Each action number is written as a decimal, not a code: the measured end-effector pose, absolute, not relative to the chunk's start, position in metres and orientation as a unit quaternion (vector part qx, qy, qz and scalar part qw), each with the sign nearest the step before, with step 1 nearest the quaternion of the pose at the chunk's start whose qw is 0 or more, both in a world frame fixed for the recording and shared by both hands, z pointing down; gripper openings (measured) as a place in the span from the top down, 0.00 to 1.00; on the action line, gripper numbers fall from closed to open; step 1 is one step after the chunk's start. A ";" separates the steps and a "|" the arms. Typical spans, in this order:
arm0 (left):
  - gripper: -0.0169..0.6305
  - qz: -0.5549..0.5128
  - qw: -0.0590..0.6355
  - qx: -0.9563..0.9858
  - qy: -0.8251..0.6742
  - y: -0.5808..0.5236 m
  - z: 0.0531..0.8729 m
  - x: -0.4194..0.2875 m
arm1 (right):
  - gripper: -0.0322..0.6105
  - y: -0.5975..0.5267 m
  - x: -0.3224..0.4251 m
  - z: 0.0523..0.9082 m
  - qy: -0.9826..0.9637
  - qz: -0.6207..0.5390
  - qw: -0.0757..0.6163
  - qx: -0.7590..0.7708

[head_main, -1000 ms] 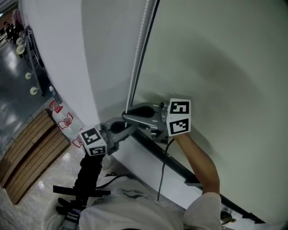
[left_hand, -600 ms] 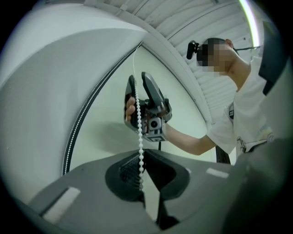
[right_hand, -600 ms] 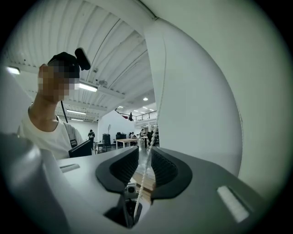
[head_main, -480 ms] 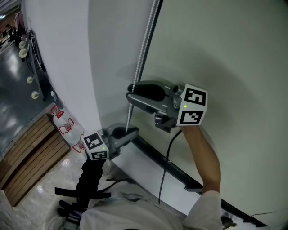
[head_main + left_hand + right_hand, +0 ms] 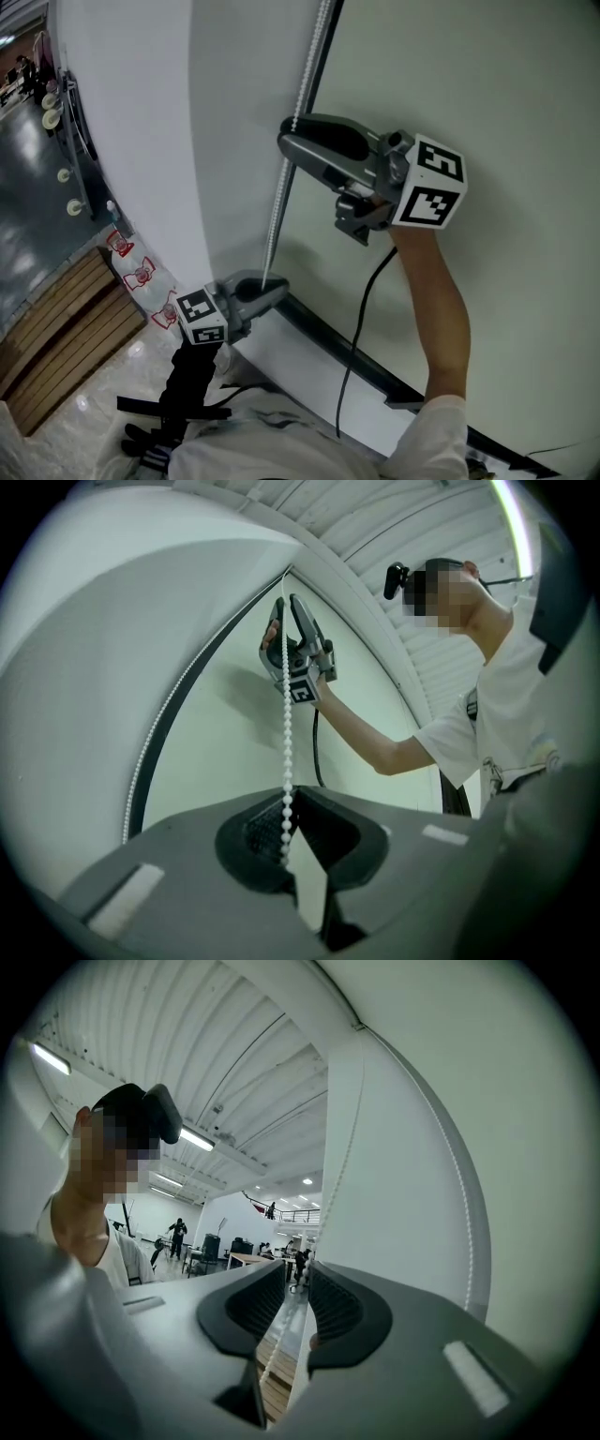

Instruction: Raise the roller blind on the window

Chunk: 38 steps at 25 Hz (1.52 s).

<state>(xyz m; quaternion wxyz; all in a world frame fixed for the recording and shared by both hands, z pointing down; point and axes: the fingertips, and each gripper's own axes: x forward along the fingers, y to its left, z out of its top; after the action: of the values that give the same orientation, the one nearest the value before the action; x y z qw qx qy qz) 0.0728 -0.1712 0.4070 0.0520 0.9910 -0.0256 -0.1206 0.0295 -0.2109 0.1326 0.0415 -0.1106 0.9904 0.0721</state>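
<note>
Roller blind (image 5: 469,103) hangs as a pale sheet over the window on the right of the head view, and it looks to be still well down. Its bead chain (image 5: 279,202) runs down the left edge. The left gripper (image 5: 272,289) is low down with its jaws closed on the chain, holding it straight and taut. The right gripper (image 5: 289,141) is higher up the same strand. Its jaws are part open and have just been drawing in a little, with the beads running between the pads but not yet pinched. The step in hand looks like a hand-over-hand pull. To do it well, centre the beads on the ribbed pads and clamp firmly before the lower gripper lets go. Then pull straight down along the line of the chain, because a sideways tug could let the beads slip out. A second strand of the loop (image 5: 159,733) hangs close by, and catching it too would probably stall the pull. A white wall (image 5: 122,141) crowds the left side, and a dark bar (image 5: 347,352) crosses below the blind. The right gripper's black cable (image 5: 361,319) dangles beside the person's arm (image 5: 436,309) and could snag on the way down.
</note>
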 end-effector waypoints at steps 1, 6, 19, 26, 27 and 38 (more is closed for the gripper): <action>0.98 -0.121 0.054 0.991 -0.027 -0.174 0.397 0.075 | 0.82 -0.215 0.032 0.117 0.990 0.074 0.042 -0.111; 0.98 -0.122 0.054 0.991 -0.026 -0.176 0.390 0.078 | 0.83 -0.219 0.036 0.087 0.989 0.088 0.049 -0.112; 0.98 -0.118 0.050 0.991 -0.025 -0.171 0.394 0.086 | 0.88 -0.213 0.039 0.063 0.987 0.105 0.055 -0.110; 0.98 -0.115 0.051 0.992 -0.026 -0.170 0.398 0.085 | 0.94 -0.210 0.039 0.064 0.990 0.081 0.061 -0.100; 0.98 -0.115 0.052 0.992 -0.027 -0.170 0.398 0.084 | 0.94 -0.209 0.038 0.064 0.991 0.074 0.061 -0.097; 0.98 -0.114 0.062 0.991 -0.019 -0.171 0.399 0.082 | 0.95 -0.206 0.035 0.066 0.993 0.058 0.047 -0.088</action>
<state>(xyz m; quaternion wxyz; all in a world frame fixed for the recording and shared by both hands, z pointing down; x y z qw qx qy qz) 0.0825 -0.1712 0.3985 0.0615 0.9914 -0.0190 -0.1140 0.0348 -0.2060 0.0657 0.0465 -0.0881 0.9933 0.0579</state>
